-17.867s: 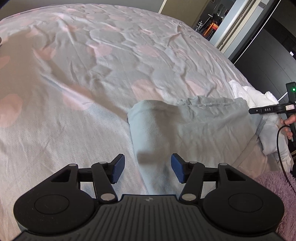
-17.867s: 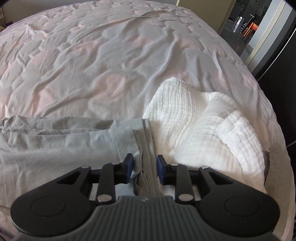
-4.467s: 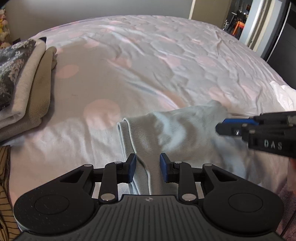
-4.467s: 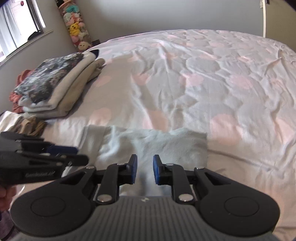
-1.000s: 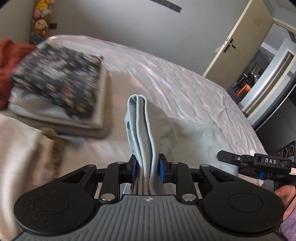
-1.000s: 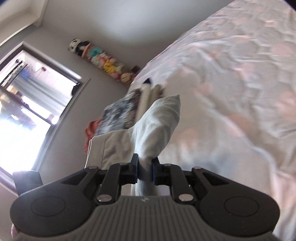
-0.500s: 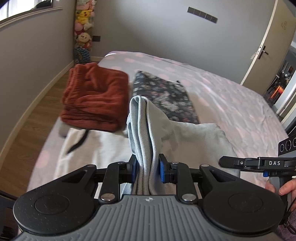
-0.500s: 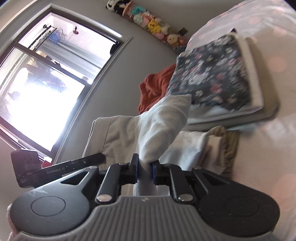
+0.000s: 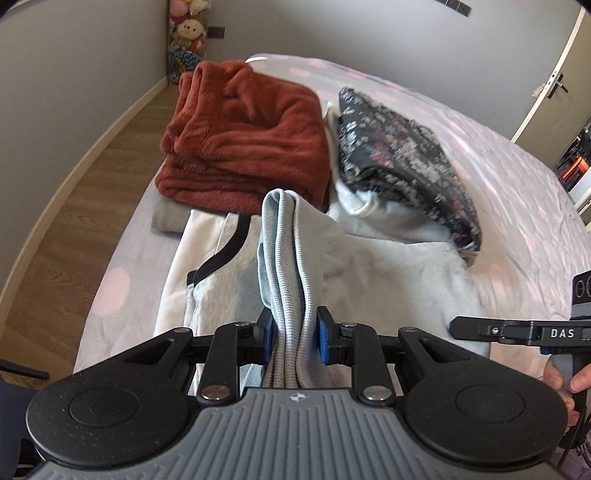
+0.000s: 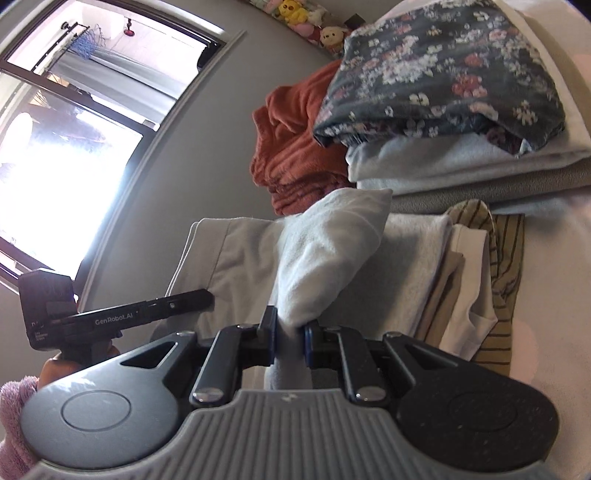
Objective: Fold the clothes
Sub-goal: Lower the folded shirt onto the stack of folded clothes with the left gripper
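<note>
Gripping one folded pale grey sweatshirt [image 9: 369, 273] at both ends, I hold it up off the bed [image 9: 517, 177] near the bed's left edge. My left tongs [image 9: 293, 339] are clamped on the bunched ribbed hem, the blue pads pressing the knit from either side. My right tongs [image 10: 289, 341] pinch a folded corner of the same garment, which stands up between the pads.

Beneath the sweatshirt lies a short pile of folded clothes: a cream top with black trim [image 9: 207, 266] uppermost, and below it, seen from the right wrist, a beige piece and an olive striped garment [image 10: 506, 266]. Just beyond, toward the far end of the bed, a folded rust-red fleece [image 9: 243, 136] sits by the left edge, over a small grey piece. Right beside it stands a second stack topped by a dark floral garment [image 9: 402, 147] on white and grey-brown folded layers.

The bed's cover is pale with pink dots. Plush toys [image 9: 188, 33] are stacked in the room's corner past the bed's far end. A bright window [image 10: 74, 122] fills the left of the right wrist view, and a door [image 9: 554, 81] stands at the far right of the left wrist view.
</note>
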Tool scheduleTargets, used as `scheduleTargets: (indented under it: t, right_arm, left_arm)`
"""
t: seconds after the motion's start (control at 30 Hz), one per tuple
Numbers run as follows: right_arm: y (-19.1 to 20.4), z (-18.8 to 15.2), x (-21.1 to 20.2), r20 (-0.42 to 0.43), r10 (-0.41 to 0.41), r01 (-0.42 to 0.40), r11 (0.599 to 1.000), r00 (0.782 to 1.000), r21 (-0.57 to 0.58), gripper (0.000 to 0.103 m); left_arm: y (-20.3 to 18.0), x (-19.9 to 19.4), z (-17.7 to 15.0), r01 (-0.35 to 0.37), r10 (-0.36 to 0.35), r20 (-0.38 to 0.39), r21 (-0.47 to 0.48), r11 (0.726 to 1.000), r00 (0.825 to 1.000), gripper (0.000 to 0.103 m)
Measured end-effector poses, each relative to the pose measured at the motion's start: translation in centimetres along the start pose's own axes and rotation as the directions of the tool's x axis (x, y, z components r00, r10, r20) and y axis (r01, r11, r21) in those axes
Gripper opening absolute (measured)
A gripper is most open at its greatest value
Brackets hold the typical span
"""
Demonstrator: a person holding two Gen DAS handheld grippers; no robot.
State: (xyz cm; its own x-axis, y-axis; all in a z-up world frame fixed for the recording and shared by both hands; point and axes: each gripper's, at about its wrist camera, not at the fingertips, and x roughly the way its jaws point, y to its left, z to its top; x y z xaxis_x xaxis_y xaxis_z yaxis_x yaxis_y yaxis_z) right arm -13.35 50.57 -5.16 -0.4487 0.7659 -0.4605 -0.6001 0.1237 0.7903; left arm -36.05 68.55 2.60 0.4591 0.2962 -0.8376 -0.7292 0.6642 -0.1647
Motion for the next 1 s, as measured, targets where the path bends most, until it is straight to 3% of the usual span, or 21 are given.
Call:
scheduleTargets:
  t: [0.37,0.63,0.7,0.87,1.0]
  right_arm:
    - [-3.3,-0.9,2.1,-0.069,-0.064,0.065,0.998,0.996,0.011,0.016]
    - [-3.5,-0.8,2.1,-0.093,-0.077,0.078,0.997,0.993,0.009,0.018]
    - [-2.7,-0.6,1.8,-0.092,-0.098,0.095,0.995,0.991,-0.035,0.023]
    - [-0.3,-0.6,0.1,-0.053,-0.179,0.166,0.967,0.982,-0.192,0.023]
    - [1.5,-0.4,-1.9,0.043,-0.246,0.247,0.922,0.968,-0.297,0.023]
  left_arm:
    - [1.7,3.8,-1.4,-0.032,0.032,-0.093,-0.008,0.999,0.995,0.022]
    - [2.6,3.9,-2.3,-0.013,0.008,-0.068,-0.066,0.998,0.998,0.026]
    - [2.0,3.2,-2.2,-0.031,0.028,-0.061,-0.041,0.999,0.998,0.028]
    - [0.9,0.8,-2.0,-0.08,0.081,-0.037,0.026,0.996,0.996,0.029]
    - [0.2,-1.7,-1.8,-0.102,0.102,-0.003,0.055,0.993,0.995,0.029]
